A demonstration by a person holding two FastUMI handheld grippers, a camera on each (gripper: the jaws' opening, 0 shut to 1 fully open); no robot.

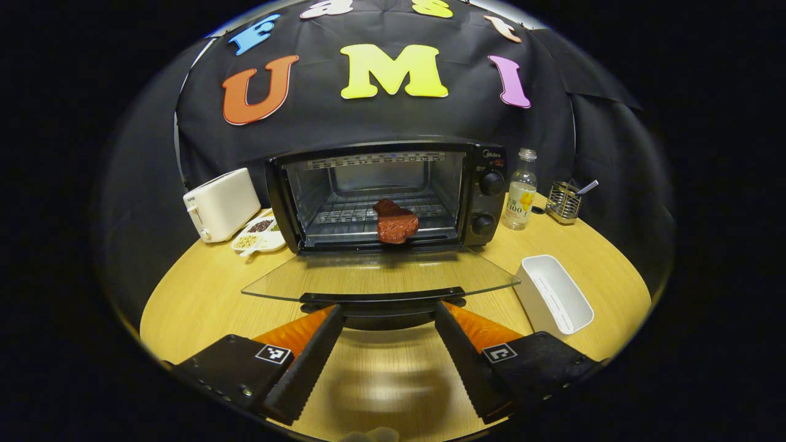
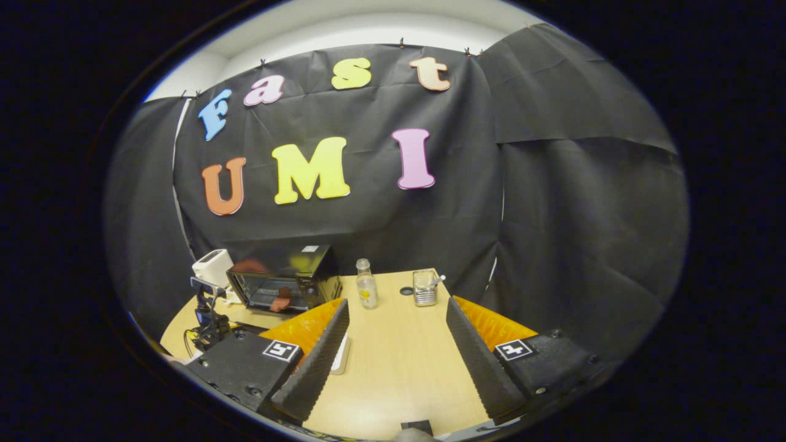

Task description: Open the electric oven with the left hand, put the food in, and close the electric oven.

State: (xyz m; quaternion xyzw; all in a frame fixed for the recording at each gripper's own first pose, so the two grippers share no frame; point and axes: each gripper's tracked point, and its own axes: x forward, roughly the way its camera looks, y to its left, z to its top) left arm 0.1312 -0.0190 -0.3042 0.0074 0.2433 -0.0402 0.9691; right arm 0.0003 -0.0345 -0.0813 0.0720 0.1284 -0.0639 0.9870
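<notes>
The black electric oven (image 1: 485, 184) stands at the back of the round wooden table with its glass door (image 1: 381, 273) folded down flat. A red-brown piece of food (image 1: 396, 224) lies on the wire rack inside, close to the front. My left gripper (image 1: 388, 310) is open, its fingers spread to either side just under the door's black handle (image 1: 381, 299), not pressing on it. My right gripper (image 2: 398, 304) is open and holds nothing, off to the right over the table. From there the oven (image 2: 307, 261), the food (image 2: 281, 301) and the left gripper (image 2: 209, 316) are seen.
A white toaster (image 1: 221, 204) and a divided dish of beans (image 1: 258, 236) sit left of the oven. On its right are a drink bottle (image 1: 521, 190), a wire caddy (image 1: 564, 202) and a white rectangular tray (image 1: 556, 294). Bare tabletop (image 2: 399, 356) lies under the right gripper.
</notes>
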